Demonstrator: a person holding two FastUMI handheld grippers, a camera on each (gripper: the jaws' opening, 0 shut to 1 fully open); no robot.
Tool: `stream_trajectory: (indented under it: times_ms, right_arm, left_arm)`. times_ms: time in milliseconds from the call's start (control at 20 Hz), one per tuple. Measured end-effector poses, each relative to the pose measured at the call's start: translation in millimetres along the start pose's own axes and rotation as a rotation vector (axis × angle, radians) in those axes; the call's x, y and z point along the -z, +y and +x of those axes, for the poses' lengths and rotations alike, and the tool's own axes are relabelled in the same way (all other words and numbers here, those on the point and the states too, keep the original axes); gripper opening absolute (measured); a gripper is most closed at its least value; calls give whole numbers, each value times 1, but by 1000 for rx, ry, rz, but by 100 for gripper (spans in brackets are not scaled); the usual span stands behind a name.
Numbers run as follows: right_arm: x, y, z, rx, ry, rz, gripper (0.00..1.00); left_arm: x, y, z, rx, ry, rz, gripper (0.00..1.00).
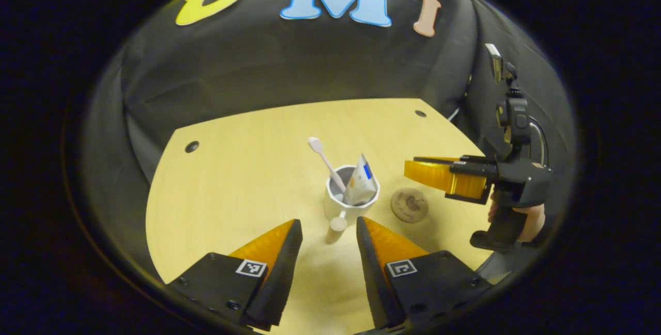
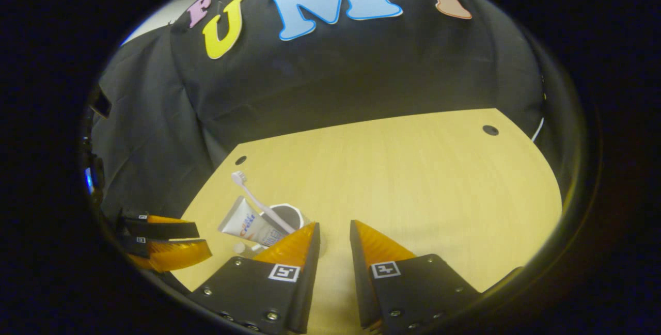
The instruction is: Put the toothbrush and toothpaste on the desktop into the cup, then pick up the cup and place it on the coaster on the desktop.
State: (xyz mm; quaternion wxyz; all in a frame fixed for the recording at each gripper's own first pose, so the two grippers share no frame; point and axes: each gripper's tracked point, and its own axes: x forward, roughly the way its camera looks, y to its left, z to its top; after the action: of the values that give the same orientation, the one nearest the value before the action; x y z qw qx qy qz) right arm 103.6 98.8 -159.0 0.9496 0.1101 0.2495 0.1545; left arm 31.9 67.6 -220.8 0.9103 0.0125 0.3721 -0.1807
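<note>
Left gripper view, listing left to right.

Desk [image 1: 232, 180]: pale wood, carrying every item of the task.

Left gripper [image 1: 329, 232]: fingers standing apart, holding nothing, hovering at 6 o'clock of the cup and straddling its handle [image 1: 338, 224], apparently lining up for the lift.

Cup [image 1: 351, 198]: white, sitting upright on the desk, not yet on the coaster.

Toothbrush [image 1: 325, 159]: standing in the cup, head leaning toward 11 o'clock, propped by the rim.

Toothpaste [image 1: 360, 182]: standing in the cup beside the toothbrush, its crimped end pointing up; loading appears complete.

Coaster [image 1: 409, 204]: round, brown, lying flat just beside the cup at its 3 o'clock, bare and waiting for the cup.

Right gripper [image 1: 413, 168]: hovering above the desk at 2 o'clock of the coaster, gripped by a hand [image 1: 532, 219]. In the right gripper view its fingers are showing a narrow gap, empty, probably staying out of the left gripper's path.
</note>
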Motion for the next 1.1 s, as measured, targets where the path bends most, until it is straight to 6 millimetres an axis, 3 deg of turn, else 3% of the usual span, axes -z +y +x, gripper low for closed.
stream_trajectory:
  times_ms: [100, 400, 600, 650, 700, 750, 1000, 1100]
  right_arm:
    - [2, -14, -6, 28, 2, 29, 36]
    - [17, -58, -25, 120, 12, 128, 36]
    - [25, -87, -35, 176, 16, 193, 36]
    - [27, -94, -37, 189, 19, 205, 36]
    - [31, -100, -40, 200, 24, 212, 36]
    - [36, -107, -41, 213, 33, 220, 36]
    - [50, -120, -44, 235, 70, 253, 35]
    - [53, -123, -43, 240, 83, 259, 36]
  left_arm:
    - [3, 1, 14, 22, 58, 42, 70]
    - [26, 33, 49, 38, 259, 119, 70]
    - [35, 37, 68, 44, 322, 163, 69]
    - [35, 38, 72, 39, 340, 181, 75]
    - [36, 39, 76, 35, 359, 197, 63]
    - [40, 39, 79, 34, 384, 214, 69]
    - [49, 39, 96, 37, 426, 274, 57]
    - [53, 37, 99, 45, 435, 278, 57]
